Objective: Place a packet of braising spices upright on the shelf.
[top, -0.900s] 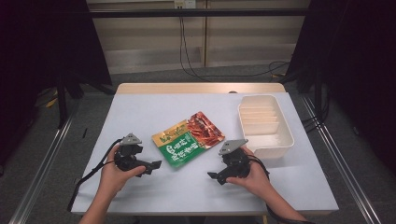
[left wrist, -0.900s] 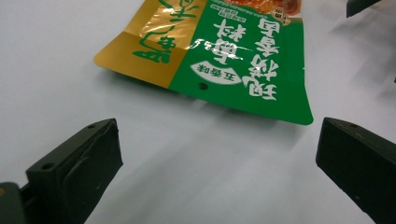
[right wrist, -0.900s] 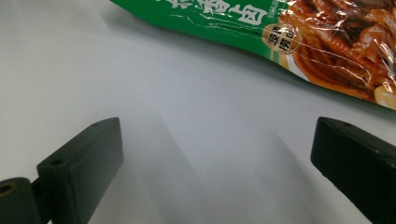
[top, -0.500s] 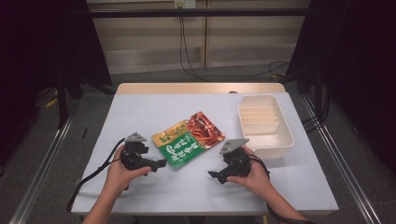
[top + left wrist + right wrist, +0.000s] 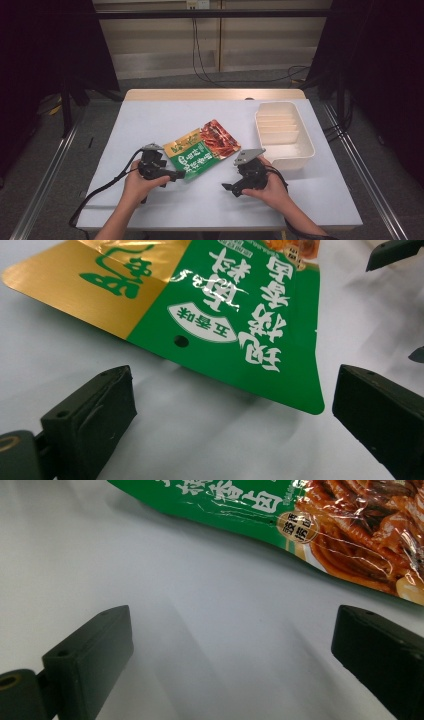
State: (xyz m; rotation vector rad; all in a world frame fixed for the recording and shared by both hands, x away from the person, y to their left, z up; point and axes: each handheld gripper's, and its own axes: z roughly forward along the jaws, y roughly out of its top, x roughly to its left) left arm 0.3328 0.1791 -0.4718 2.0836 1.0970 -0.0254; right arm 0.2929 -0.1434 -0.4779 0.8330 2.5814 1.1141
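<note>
A snack packet [image 5: 205, 150], green with a gold corner and a red picture end, lies flat on the white table [image 5: 165, 120]. My left gripper [image 5: 173, 176] is at the packet's near left corner, open. In the left gripper view the green end of the packet [image 5: 225, 315] lies just beyond the gap between the two black jaws of the left gripper [image 5: 230, 410]. My right gripper [image 5: 228, 189] is to the right of the packet, open, low over bare table. In the right gripper view the packet [image 5: 300, 515] crosses the top, well ahead of the right gripper [image 5: 230, 650].
A cream tray [image 5: 287, 159] with ribbed dividers stands at the right of the table, behind my right hand. Cables trail off the near left edge. Dark floor and metal rails surround the table.
My left gripper has moved right, up to the packet's near corner. The right gripper has hardly moved. The packet lies where it was.
</note>
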